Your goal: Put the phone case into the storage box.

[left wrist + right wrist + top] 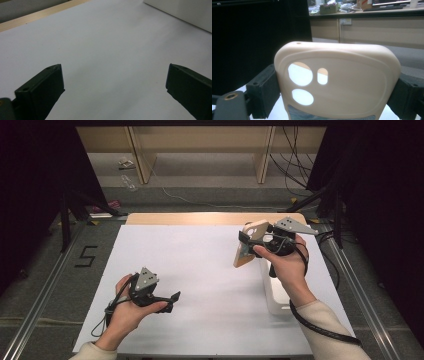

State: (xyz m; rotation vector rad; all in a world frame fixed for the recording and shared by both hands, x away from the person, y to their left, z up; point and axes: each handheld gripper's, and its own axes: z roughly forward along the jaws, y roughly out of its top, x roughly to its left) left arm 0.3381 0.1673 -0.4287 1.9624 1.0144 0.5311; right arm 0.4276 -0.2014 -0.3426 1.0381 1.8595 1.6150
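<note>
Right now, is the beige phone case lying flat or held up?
Held up: beige phone case clamped on its side edges by right gripper, clear of white table.

A lab or office test room. A white-topped table (200,285) stands between black curtains, with loose cables (292,160) on the floor at one o'clock. Cluttered desks (362,11) line the wall behind.

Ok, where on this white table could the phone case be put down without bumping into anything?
The widest bare patch of the white table top lies in the middle, between the left gripper and the beige phone case clamped in the right gripper. The far left corner is bare too. The right side is crowded by the white block.
</note>
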